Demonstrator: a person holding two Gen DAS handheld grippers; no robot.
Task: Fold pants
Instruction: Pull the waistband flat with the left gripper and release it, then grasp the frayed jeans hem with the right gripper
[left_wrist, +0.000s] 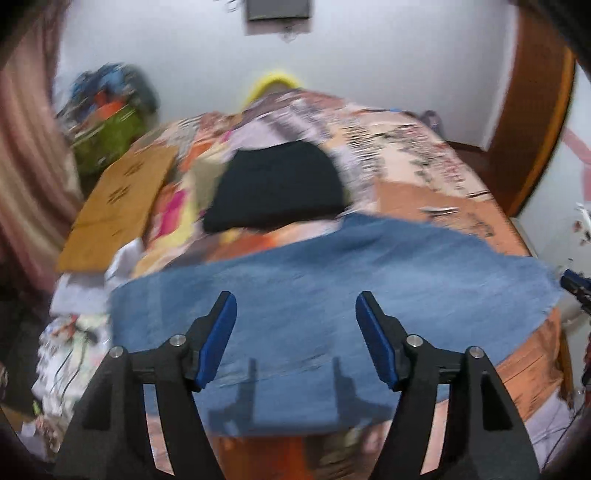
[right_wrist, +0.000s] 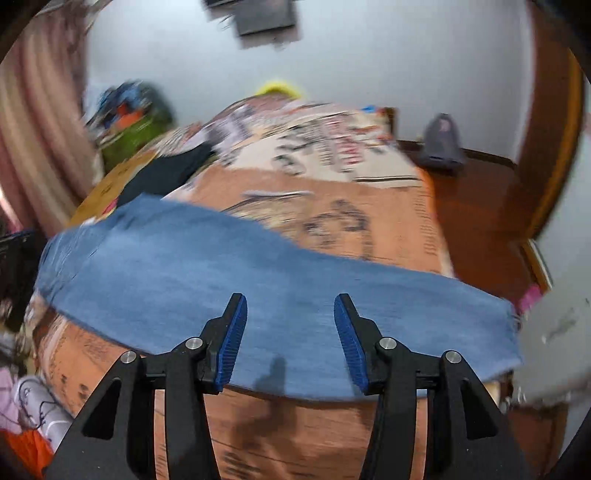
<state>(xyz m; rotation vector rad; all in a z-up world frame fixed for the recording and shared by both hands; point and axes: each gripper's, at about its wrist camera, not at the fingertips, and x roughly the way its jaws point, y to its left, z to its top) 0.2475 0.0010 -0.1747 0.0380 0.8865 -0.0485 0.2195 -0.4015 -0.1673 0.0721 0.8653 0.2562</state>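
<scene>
Bedroom with a pale wall and a pink curtain at the left; a bed fills the middle, covered by a patterned orange and cream bedspread. Blue denim pants lie spread flat across the near part of the bed, crosswise in both views, one frayed end reaching the right edge of the mattress. Behind them a black garment rests on the bedspread, just apart from the denim. A flat brown cardboard sheet lies on the bed's left side, with a heap of mixed clothes beyond it in the corner. Brown wooden door frame stands at the right. Left claw: blue pads spread apart, nothing between them, hovering above the pants with its shadow on the cloth. Right claw: pads likewise apart, released, empty, above the near edge of the denim. Both views are blurred, so finer detail of the fabric cannot be read.
</scene>
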